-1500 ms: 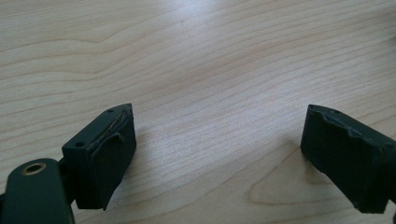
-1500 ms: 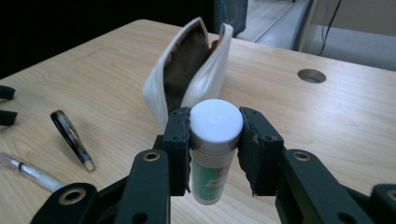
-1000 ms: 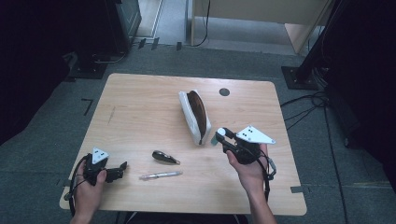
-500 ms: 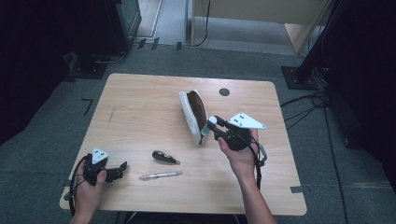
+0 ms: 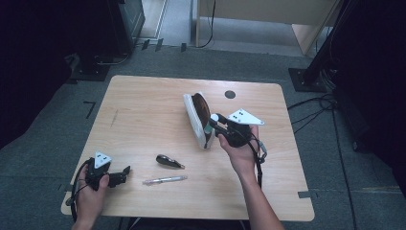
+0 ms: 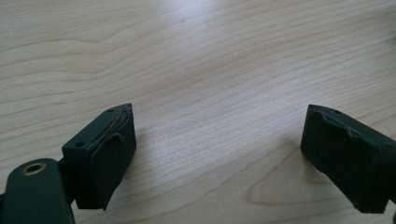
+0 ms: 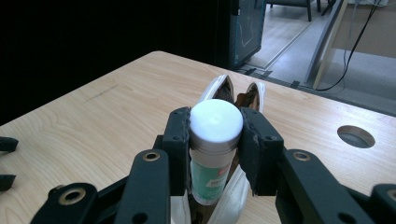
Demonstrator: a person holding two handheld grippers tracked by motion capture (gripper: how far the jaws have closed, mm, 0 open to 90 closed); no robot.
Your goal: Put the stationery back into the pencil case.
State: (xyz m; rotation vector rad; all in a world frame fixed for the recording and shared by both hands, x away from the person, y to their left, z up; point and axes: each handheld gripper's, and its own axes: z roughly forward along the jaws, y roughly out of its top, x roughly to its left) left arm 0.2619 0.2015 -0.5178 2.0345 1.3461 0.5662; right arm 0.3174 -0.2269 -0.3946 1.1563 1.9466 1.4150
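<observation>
Bench, light wood, with a round cable hole beyond the pouch.

Item 1, nearest the person: left gripper, held at the near left corner of the bench, well apart from the pouch. Its own view showed the fingers spread wide over bare wood grain, nothing between them; the high view was too small to show that gap.

Item 2: a clear pen, lying flat, near side of the pouch and left of it.

Item 3: a small dark object, just beyond the pen, nearer the pouch; what it was could not be told.

Item 4: right gripper, held at the near end of the pouch. Fingers closed on a small tube, one on each side, just below its white cap; green label visible in the right gripper view, where the high view gave only a green speck. Tube upright, directly over the pouch's open mouth.

Item 5: pouch, white outside, brown inside, lying open mid-bench, its length running away from the person.
</observation>
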